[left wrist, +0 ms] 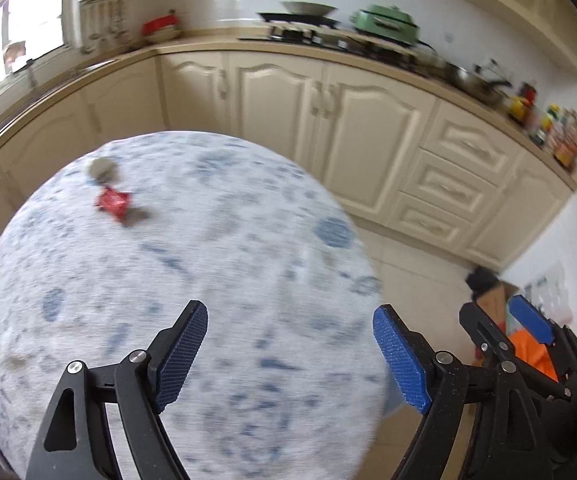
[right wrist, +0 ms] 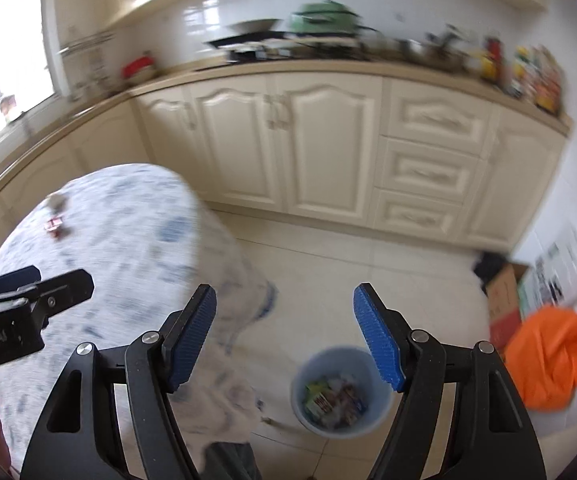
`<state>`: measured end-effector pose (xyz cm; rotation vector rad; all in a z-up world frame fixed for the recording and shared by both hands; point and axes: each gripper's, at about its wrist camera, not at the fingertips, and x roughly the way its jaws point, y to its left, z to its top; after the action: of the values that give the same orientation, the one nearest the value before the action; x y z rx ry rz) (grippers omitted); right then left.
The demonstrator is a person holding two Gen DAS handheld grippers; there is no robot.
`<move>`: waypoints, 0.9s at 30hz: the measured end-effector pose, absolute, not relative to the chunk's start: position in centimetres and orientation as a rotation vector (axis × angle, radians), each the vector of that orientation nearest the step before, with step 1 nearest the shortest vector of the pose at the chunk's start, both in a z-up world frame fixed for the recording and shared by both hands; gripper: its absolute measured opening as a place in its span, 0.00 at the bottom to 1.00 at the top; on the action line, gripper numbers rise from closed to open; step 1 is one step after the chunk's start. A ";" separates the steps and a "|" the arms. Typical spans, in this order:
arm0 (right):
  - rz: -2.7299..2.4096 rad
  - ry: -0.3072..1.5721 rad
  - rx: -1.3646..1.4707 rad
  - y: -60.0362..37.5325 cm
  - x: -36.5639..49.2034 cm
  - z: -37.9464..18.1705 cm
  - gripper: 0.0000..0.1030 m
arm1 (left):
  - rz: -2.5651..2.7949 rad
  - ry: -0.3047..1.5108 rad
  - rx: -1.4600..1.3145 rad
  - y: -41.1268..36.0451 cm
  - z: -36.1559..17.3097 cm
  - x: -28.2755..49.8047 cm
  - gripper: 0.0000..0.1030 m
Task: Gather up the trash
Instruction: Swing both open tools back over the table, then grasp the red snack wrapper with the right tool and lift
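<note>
Presently noted: both views are motion-blurred; small items read only roughly.
Left tool (left wrist: 290,322): jaws wide, nothing between the pads, poised above the near part of the round desk (left wrist: 248,184).
Right tool (right wrist: 284,306): jaws wide and empty, held out past the desk edge, above the floor and the bin.
Trash on desk: a red wrapper (left wrist: 113,201) lies on the far left of the cloth, with a grey crumpled scrap (left wrist: 102,169) just beyond it and a darker bit touching or just beside its near corner; blur prevents saying which.
Bin: a pale blue waste bin (right wrist: 341,392) stands on the floor close to the hanging cloth, already holding mixed wrappers.
Risk, reach: the wrapper sits well apart from the left tool, so a hasty approach could skid a flat, light item across the cloth instead of pinching it.
Risk, cloth: closing low on the patterned tablecloth (right wrist: 224,264) would likely catch fabric and drag the remaining pieces.
Risk, drop: the bin mouth is narrow, so a release from high up could miss, and a light wrapper may drift.
Risk, clutter: an orange bag (right wrist: 556,356) and a cardboard box (right wrist: 504,300) lie near the bin and may be mistaken for targets.
Left view only: the wrapper's shape and the scraps beside it.
Right view only: the bin, its contents, and the cloth's drape to the floor.
</note>
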<state>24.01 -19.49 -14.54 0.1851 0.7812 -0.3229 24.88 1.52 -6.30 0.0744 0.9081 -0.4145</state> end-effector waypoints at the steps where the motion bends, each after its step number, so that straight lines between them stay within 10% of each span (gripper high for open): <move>1: -0.294 0.784 0.175 -18.7 24.9 -14.4 0.73 | -0.388 0.906 0.059 2.8 -6.0 25.1 0.79; 27: 0.207 0.949 -0.142 2.3 49.5 -18.3 0.75 | 0.105 1.029 -0.109 21.3 -7.2 35.3 0.80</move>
<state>49.55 2.30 -18.30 -0.1423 0.9492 0.2070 35.29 21.25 -7.20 -0.1088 1.0293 0.1055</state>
